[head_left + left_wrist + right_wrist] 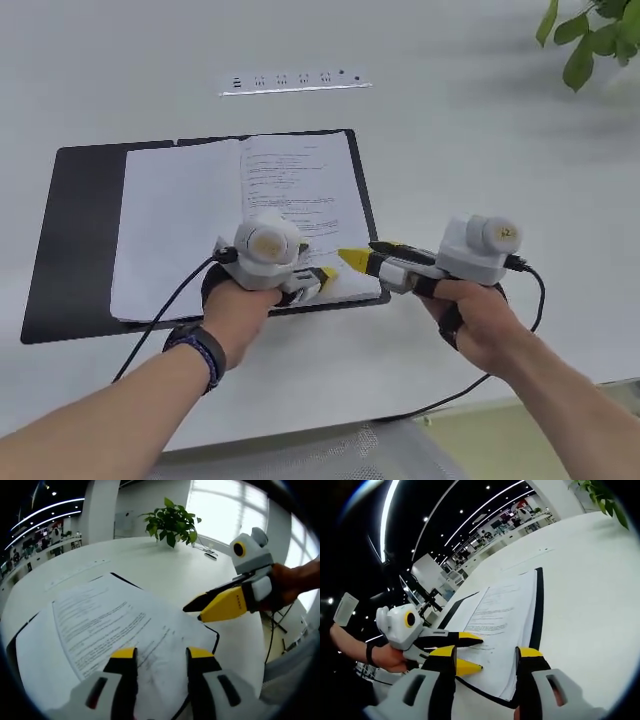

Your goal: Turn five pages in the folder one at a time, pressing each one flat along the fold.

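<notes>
In the head view both forearms reach in from the lower edge. The left hand (238,312) holds the left gripper (322,280) over the lower right corner of the printed page (300,190), and the right hand (482,322) lays the right gripper (358,258) nearly level, tips pointing left at that corner. The open folder (85,240) lies left of centre on the white table (480,130). Each gripper's own view shows its jaws parted, loose above the sheet, which the head view leaves hard to judge.
</notes>
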